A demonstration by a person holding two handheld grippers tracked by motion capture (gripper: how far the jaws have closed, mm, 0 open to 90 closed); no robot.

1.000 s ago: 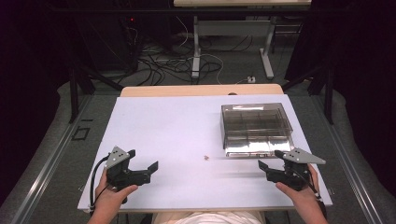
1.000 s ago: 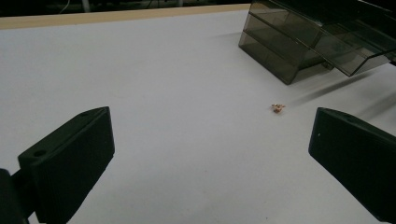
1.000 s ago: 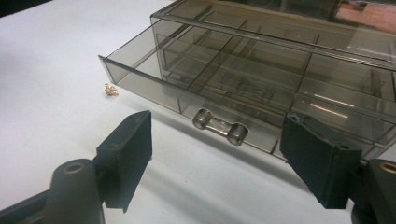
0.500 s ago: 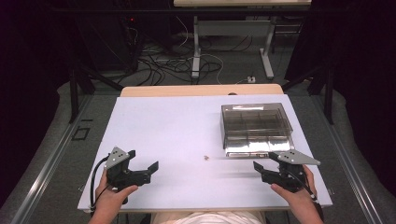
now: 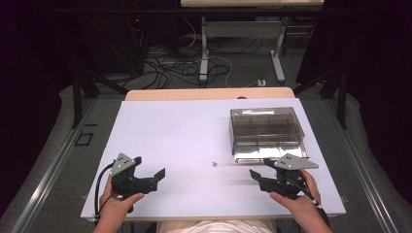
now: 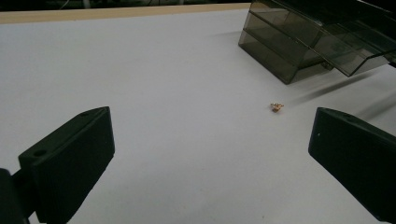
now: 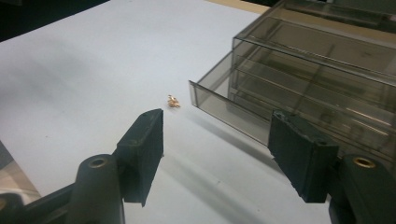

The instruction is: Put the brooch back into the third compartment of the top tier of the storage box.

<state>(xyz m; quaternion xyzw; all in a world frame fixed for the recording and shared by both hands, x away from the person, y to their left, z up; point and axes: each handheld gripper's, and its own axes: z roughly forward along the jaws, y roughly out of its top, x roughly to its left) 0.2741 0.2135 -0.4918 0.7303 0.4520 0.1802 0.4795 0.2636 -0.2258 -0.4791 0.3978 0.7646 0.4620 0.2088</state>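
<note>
1. the small gold piece (image 5: 214, 163) lies loose on the white table (image 5: 170, 131), near the middle and a little toward my side, just off the front left corner of the smoky plastic drawer box (image 5: 266, 133). nothing touches it.
2. i see bare table all round the gold piece to its left, front and back; the table's near edge is well behind both grippers.
3. the drawer box stands at the right, with one drawer pulled out toward me. that drawer front is the only thing close to the piece.
4. my right gripper (image 5: 258, 175) hovers in front of the drawer box, pointing left toward the piece; its jaws have just been closing yet stand apart, with nothing between them.
5. my left gripper (image 5: 156, 177) sits low at the left, jaws spread wide and empty, well apart from the piece.
6. against a second ago, the right gripper has slid left toward the piece; the left one has kept its place.
</note>
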